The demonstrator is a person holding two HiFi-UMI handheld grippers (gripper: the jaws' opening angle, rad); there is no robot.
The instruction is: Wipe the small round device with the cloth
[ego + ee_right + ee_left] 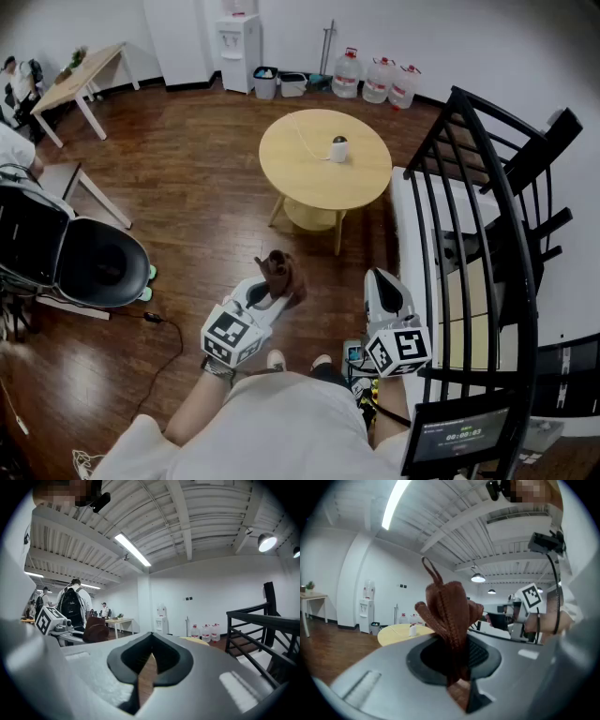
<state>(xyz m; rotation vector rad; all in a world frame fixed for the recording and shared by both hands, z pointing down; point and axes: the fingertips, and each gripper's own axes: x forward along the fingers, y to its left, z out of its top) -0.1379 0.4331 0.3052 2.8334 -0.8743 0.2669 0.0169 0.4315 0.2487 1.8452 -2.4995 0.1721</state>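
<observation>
A: So, left gripper [454, 660]?
B: Clamped on the cloth [449, 613]: brown, bunched, standing up out of the jaws, with a loop at the top
A: And right gripper [149, 663]?
B: Shut, tips meeting, holding nothing; near the left one, off to its right
A: Whereabouts of the device [339, 149]?
B: Upright on the round table [309, 187], toward its far side; small and pale, with a thin cord trailing off to the left across the top
A: Near the cloth?
B: No, well apart; cloth and both grippers held over the wooden floor [187, 187] on the near side of the table, close to the person's body
A: Seen from the left gripper view too?
B: Yes, low on the left, past the cloth, table and device both
A: Anything else around?
B: Black railing [483, 206] just right of the right gripper; bottles [378, 81] and a dispenser [240, 42] against the far wall; black chair [98, 264] off to the left; pale desk [80, 80] in the far left corner
</observation>
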